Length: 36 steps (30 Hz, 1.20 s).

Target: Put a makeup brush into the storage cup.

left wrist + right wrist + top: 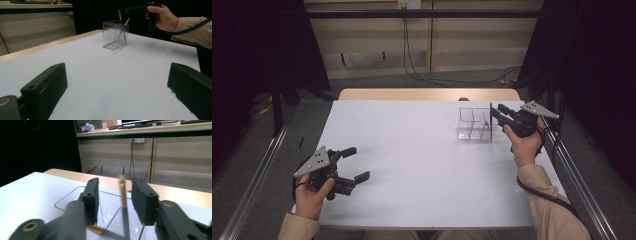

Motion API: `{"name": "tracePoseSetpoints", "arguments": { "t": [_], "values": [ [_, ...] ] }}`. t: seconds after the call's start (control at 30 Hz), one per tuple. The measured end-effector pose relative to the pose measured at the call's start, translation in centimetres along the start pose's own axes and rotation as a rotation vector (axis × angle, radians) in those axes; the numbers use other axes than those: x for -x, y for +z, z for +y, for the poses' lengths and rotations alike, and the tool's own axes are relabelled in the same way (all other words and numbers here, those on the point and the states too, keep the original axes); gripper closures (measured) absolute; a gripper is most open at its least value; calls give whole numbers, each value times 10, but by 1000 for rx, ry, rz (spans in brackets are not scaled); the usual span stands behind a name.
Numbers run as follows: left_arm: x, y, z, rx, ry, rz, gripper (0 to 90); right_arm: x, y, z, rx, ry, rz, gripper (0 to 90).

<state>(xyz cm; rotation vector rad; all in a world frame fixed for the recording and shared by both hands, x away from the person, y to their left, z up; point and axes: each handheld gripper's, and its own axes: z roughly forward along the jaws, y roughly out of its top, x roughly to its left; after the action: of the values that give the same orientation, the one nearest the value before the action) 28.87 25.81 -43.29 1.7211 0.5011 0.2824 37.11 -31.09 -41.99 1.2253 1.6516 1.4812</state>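
Observation:
A clear compartmented box (474, 125) stands on the white table (412, 165) at the far right. My right gripper (495, 111) hovers at the box's right edge, above it. In the right gripper view its jaws (115, 195) stand apart, with a thin stick (123, 195), orange at the top and dark below, upright and blurred between them; the pads do not press on it. A second orange-ended stick (100, 230) leans inside the box. The left gripper view shows the box (115, 35) with two orange tips (127, 21) poking out. My left gripper (357, 163) rests open near the front left, holding nothing.
A bare wooden strip (427, 94) runs along the table's far edge. Metal rails (582, 190) flank both sides of the table. Cables (452, 77) lie on the floor beyond. The white surface spreads wide between the two grippers.

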Motion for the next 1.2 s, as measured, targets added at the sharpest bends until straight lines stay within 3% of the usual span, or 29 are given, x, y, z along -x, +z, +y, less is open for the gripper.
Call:
{"name": "tracePoseSetpoints", "arguments": {
  "t": [0.57,1.2],
  "values": [
    [0,1,0,-1,-3,-3,27,-1,-3,-1,3,0,17,280],
    [-1,1,0,-1,0,1,27,-6,-10,-4,-18,-20,48,120]
  ]
}}
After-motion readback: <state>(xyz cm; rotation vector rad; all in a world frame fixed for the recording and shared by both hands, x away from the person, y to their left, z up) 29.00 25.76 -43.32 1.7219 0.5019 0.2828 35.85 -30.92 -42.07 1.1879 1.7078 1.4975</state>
